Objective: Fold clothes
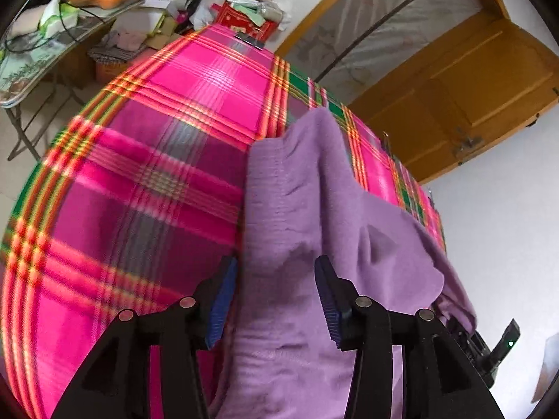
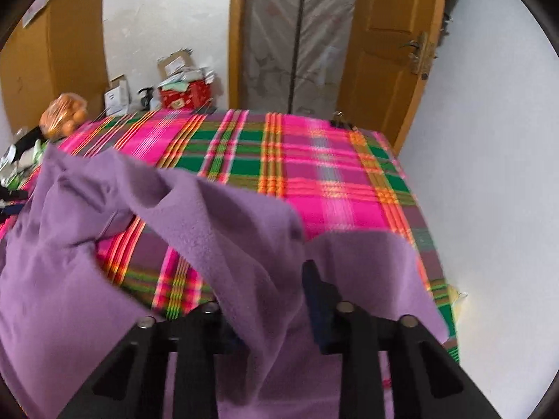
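- Left gripper (image 1: 276,300) hovers low over the plaid-covered table (image 1: 139,181) with its blue-padded fingers (image 1: 220,310) spread apart; purple cloth runs through the gap between them, yet the pads do not look pressed onto it, so I judge this gripper open and not gripping.
- Right gripper (image 2: 276,310) is half buried: a fold of the purple fleece garment (image 2: 216,216) drapes over its left finger, and only the right dark pad (image 2: 319,300) shows clearly. Whether it pinches the fabric I cannot tell, though the cloth rising off the table towards it suggests a hold.
- Purple fleece garment lies partly on the table and partly lifted: in the right wrist view one stretch arches above the plaid with the cloth pattern visible beneath it, while another flap rests flat near the table's right edge.
- In the left wrist view the garment forms a long ridge running away from the camera, its ribbed hem (image 1: 269,174) facing left. That raised, stretched shape fits a fold in progress, with one part being carried over another.
- Judged from this, folding is at an early or middle stage; no neat rectangle exists yet.
- Motion blur softens both views, so fine seams are unreadable.
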`<state>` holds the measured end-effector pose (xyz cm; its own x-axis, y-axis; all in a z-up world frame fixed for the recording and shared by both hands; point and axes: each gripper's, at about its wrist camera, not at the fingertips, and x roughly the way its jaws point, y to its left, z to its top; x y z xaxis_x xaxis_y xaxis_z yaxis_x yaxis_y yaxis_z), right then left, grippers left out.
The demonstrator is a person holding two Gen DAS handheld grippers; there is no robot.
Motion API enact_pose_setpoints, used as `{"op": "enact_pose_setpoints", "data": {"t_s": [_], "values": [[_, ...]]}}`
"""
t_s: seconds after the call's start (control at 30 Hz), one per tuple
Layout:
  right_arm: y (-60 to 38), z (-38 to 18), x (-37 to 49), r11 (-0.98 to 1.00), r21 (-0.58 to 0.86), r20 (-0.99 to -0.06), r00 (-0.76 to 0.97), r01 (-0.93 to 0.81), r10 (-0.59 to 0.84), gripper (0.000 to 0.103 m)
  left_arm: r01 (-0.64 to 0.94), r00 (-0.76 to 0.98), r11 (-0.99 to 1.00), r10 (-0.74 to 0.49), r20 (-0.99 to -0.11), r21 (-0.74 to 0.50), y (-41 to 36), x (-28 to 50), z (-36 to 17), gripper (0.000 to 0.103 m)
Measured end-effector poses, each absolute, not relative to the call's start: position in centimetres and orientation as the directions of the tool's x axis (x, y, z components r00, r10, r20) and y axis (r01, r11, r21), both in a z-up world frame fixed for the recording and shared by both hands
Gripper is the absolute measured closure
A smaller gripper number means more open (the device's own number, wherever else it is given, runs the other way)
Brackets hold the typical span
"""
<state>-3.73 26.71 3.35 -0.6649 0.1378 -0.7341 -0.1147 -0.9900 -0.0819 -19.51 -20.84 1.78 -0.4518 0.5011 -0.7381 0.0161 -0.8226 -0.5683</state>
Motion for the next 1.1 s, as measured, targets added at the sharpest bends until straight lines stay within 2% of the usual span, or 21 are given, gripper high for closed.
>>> {"op": "enact_pose_setpoints", "data": {"t_s": [0.13,0.3,0.37,0.4,0.43,0.5,0.6,0.7,0.87,0.93,1.0,1.07,1.1], "values": [[27.4,5.2,-3.9,-0.984,-0.103,-0.695,-0.697,-0.144,0.175,0.088,0.008,-0.466,-0.849,0.465,-0.753,-0.529,-20.0,-20.2,2.1,0.054],[28.3,8.1,-3.5,-0.974,-0.134,-0.636,-0.738,-0.184,0.227,0.090,0.042,-0.485,-0.841,0.455,-0.746,-0.540,-20.1,-20.7,2.1,0.055],[28.8,9.1,-3.3,-0.968,-0.148,-0.611,-0.751,-0.201,0.250,0.090,0.060,-0.492,-0.831,0.458,-0.740,-0.553,-20.3,-20.9,2.0,0.061],[29.0,9.6,-3.2,-0.965,-0.156,-0.598,-0.758,-0.210,0.261,0.091,0.066,-0.499,-0.827,0.457,-0.736,-0.558,-20.5,-20.9,2.0,0.072],[29.3,10.2,-3.0,-0.961,-0.164,-0.583,-0.764,-0.220,0.275,0.092,0.071,-0.505,-0.823,0.457,-0.732,-0.563,-20.7,-20.8,2.0,0.075],[29.8,11.4,-2.6,-0.951,-0.181,-0.550,-0.777,-0.249,0.308,0.098,0.083,-0.518,-0.815,0.456,-0.723,-0.573,-21.2,-20.8,2.1,0.075],[31.0,13.2,-1.9,-0.938,-0.188,-0.506,-0.790,-0.290,0.346,0.098,0.099,-0.538,-0.802,0.454,-0.710,-0.588,-21.9,-20.7,2.1,0.076],[31.6,13.9,-1.9,-0.939,-0.191,-0.509,-0.789,-0.286,0.343,0.098,0.102,-0.577,-0.787,0.452,-0.680,-0.609,-22.8,-20.4,2.7,0.076],[30.7,11.3,-2.3,-0.973,-0.162,-0.604,-0.763,-0.164,0.229,0.098,0.099,-0.623,-0.777,0.439,-0.647,-0.622,-24.2,-19.4,3.9,0.076],[30.5,9.6,-2.0,-0.986,-0.098,-0.642,-0.748,-0.138,0.168,0.085,0.099,-0.632,-0.776,0.435,-0.641,-0.623,-24.7,-19.0,4.1,0.076],[30.6,8.0,-1.2,-0.991,-0.032,-0.663,-0.739,-0.129,0.117,0.043,0.098,-0.629,-0.779,0.433,-0.646,-0.619,-24.9,-18.8,3.9,0.076],[30.6,6.6,-0.2,-0.992,0.005,-0.675,-0.732,-0.126,0.090,0.031,0.103,-0.623,-0.781,0.432,-0.652,-0.616,-25.2,-18.5,3.6,0.076],[30.6,6.0,0.1,-0.992,0.009,-0.684,-0.725,-0.128,0.088,0.031,0.105,-0.621,-0.781,0.432,-0.654,-0.616,-25.3,-18.5,3.4,0.076]]}}
